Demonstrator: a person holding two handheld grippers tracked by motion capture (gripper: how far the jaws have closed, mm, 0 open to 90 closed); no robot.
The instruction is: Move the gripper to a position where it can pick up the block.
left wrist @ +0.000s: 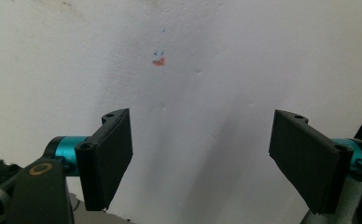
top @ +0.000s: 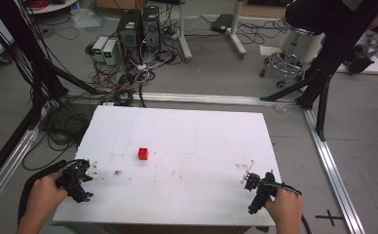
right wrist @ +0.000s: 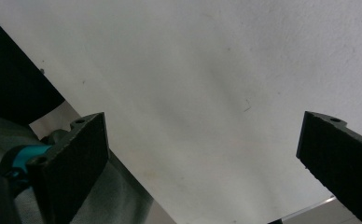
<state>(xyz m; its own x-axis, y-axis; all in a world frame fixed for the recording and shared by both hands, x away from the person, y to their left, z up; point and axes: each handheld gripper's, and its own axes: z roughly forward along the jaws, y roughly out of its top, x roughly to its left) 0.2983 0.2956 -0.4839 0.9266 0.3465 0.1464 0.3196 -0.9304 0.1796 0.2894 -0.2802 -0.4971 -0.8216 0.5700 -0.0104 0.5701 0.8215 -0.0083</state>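
Red and small, the cube [top: 143, 154] sits alone on the white table [top: 211, 131], a little left of centre and well apart from both of my tools. My left gripper [top: 90, 169] rests near the table's left front edge with its jaws spread wide and nothing between them; in the left gripper view I see bare tabletop and a faint orange smudge [left wrist: 158, 61] ahead. My right gripper [top: 248, 176] waits near the right front edge, jaws likewise spread wide and empty, looking down on plain white surface. I judge the step in hand to be the reach for the cube, and the left tool is the nearer of the two. To do it well I would bring that gripper forward and to the right, keep the jaws open, line the pads up with two opposite flat faces, and come low enough to close on the middle of the cube rather than on its top edge.
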